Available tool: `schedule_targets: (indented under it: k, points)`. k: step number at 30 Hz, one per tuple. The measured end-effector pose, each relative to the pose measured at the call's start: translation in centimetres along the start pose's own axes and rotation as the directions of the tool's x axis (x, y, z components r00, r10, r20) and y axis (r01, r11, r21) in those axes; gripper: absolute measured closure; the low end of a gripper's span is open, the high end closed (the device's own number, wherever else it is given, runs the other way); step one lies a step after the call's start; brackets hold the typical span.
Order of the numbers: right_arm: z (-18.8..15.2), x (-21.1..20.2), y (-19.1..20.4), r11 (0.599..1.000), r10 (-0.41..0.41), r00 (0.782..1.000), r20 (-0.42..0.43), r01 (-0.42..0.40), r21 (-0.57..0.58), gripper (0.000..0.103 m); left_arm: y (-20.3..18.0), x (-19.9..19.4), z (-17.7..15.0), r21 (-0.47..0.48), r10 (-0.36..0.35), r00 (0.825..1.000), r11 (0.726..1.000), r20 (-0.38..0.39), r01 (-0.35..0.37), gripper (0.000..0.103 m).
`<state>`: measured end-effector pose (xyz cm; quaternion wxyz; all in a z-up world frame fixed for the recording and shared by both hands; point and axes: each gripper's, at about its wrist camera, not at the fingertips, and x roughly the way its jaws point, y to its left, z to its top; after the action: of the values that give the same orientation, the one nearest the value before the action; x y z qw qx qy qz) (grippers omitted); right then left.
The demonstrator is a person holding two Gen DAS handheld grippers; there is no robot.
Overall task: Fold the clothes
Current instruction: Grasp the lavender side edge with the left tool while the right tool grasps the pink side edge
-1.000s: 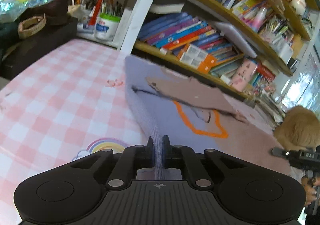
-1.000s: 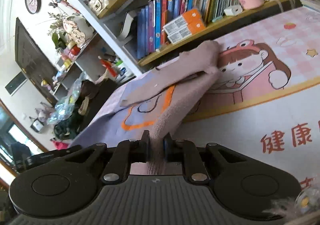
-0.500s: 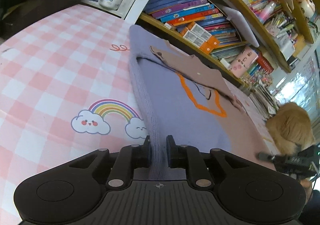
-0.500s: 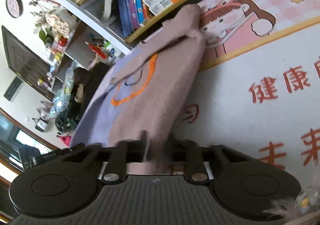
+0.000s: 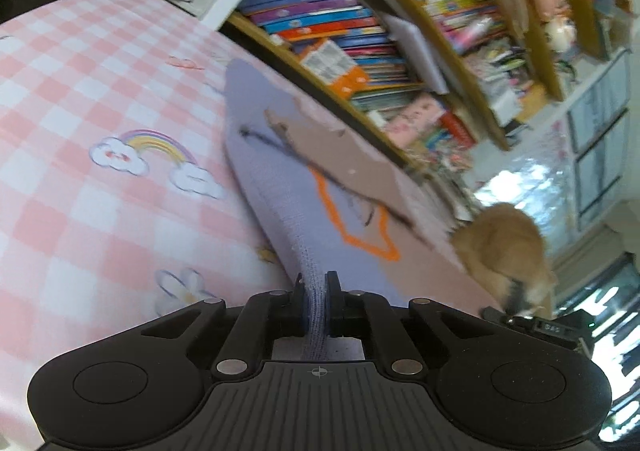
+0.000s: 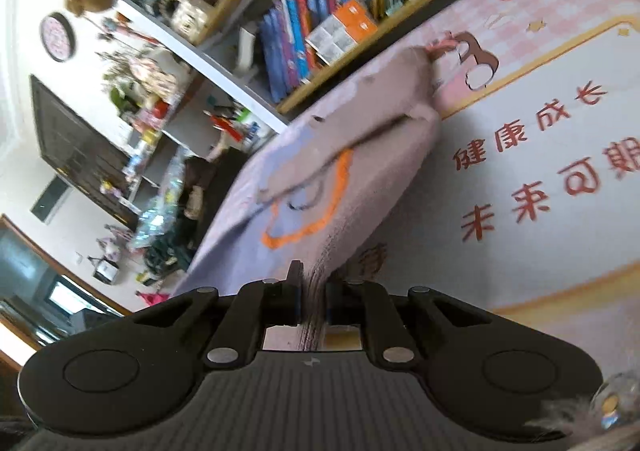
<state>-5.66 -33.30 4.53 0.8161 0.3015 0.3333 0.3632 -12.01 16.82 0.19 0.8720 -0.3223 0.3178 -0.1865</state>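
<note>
since a second ago both grippers have carried the sweater's hem back along the mat, so more of the pink checked mat shows at the left and the rainbow print now lies farther off.

left wrist view: the left gripper (image 5: 316, 287) pinches the ribbed lavender hem of the sweater (image 5: 288, 187), its two fingers pressed onto a thin fold of knit. the sweater stretches away over the play mat (image 5: 100, 99), with an orange outline on its front and a mauve sleeve folded across the chest. a bookshelf (image 5: 360, 39) stands just behind the far end of the garment. a tan furry thing (image 5: 504, 247), too blurred to identify, sits near the sweater's right edge.

right wrist view: the right gripper (image 6: 310, 283) clamps the mauve side of the same hem, fingers closed on the fabric. the sweater (image 6: 320, 187) runs up to the shelf, lying on the mat (image 6: 540, 155) beside red printed characters.
</note>
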Motion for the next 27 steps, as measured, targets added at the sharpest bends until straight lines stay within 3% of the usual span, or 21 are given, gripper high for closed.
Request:
schedule_targets:
  k: [5, 9, 13, 20, 27]
  points:
    - [-0.5, -4.2, 1.5, 0.999, 0.05, 0.997, 0.061, -0.05, -0.007, 0.094, -1.7, -2.1, 0.0, -0.028, -0.118, 0.99, 0.992, 0.078, 0.12, 0.097]
    - [0.7, -5.5, 1.7, 0.997, 0.075, 0.984, 0.161, -0.077, 0.003, 0.094, -1.6, -2.3, 1.6, -0.139, -0.218, 0.953, 0.958, 0.211, 0.25, 0.097]
    - [3.1, -4.2, 1.0, 0.998, 0.05, 0.975, 0.218, -0.055, 0.016, 0.094, -2.8, 0.0, 4.7, -0.133, -0.246, 0.93, 0.948, 0.272, 0.29, 0.097]
    - [7.9, -0.1, -1.0, 0.999, -0.037, 0.966, 0.254, 0.031, 0.027, 0.094, -2.3, 6.7, 10.1, -0.104, -0.183, 0.947, 0.971, 0.263, 0.217, 0.097]
    - [10.3, 4.8, -5.4, 0.99, -0.119, 0.972, 0.2, 0.102, 0.093, 0.093, 0.9, 11.2, 11.8, -0.151, -0.109, 0.972, 0.978, 0.206, 0.142, 0.097]
